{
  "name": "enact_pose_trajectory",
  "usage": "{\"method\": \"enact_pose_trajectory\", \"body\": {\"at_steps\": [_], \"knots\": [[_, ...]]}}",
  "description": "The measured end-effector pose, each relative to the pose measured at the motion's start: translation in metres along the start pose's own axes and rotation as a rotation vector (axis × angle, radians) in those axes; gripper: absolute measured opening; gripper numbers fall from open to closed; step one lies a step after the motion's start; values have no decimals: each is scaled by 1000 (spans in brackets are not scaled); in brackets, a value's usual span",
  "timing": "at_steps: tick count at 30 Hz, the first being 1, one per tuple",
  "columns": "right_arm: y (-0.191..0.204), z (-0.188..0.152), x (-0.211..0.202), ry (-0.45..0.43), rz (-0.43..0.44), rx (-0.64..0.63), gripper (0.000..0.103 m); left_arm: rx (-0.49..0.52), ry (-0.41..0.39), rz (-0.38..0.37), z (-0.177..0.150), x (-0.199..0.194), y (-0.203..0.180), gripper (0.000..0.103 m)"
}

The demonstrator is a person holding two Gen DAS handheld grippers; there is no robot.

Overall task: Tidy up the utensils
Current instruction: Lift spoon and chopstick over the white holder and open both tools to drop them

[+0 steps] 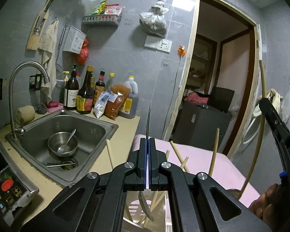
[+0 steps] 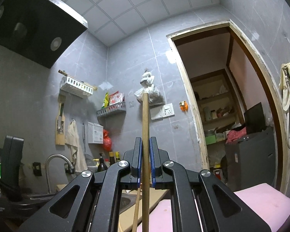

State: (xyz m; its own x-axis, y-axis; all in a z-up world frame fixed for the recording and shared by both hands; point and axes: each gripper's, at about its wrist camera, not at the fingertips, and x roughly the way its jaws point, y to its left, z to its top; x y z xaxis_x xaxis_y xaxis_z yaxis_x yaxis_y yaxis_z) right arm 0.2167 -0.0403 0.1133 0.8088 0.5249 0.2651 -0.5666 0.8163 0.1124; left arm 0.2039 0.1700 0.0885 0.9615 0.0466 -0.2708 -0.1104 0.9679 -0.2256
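My left gripper (image 1: 148,141) is shut on a metal spoon (image 1: 148,119); its thin handle sticks up past the fingertips and its bowl (image 1: 146,205) hangs below, over a pink slotted holder (image 1: 133,208) with several wooden chopsticks (image 1: 178,156) standing in it. My right gripper (image 2: 145,141) is shut on a long wooden chopstick (image 2: 145,119) held upright; a second chopstick (image 2: 136,208) leans beside it below. The right gripper's black body (image 1: 280,127) and its chopstick (image 1: 262,96) show at the right edge of the left wrist view.
A steel sink (image 1: 98,123) at left holds a metal bowl (image 1: 62,144) with a spoon. A tap (image 1: 25,77), sauce bottles (image 1: 85,94) and packets stand behind it. A pink board (image 1: 203,160) lies ahead, a doorway (image 1: 222,77) beyond. A control panel (image 1: 7,191) sits at lower left.
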Motion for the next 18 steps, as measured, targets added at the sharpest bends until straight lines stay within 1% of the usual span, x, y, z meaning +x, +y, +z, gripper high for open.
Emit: {"method": "enact_pose_trajectory", "body": {"at_steps": [6,10,13,16,18], "knots": [[0,-7,-2,26,3,-7,5,7,19,3,-6,1,-3,0],[2,-12,-5,52,13,-32,6,-3,47,-8,-9,-1,0,0],[3,-16,-10,87,24,-62,7,0,72,-14,-13,-3,0,0],[3,-18,-14,130,36,-83,9,1,84,-42,-16,-7,-1,0],[3,-19,-15,177,45,-98,9,4,83,-59,-18,-11,-3,0]]}}
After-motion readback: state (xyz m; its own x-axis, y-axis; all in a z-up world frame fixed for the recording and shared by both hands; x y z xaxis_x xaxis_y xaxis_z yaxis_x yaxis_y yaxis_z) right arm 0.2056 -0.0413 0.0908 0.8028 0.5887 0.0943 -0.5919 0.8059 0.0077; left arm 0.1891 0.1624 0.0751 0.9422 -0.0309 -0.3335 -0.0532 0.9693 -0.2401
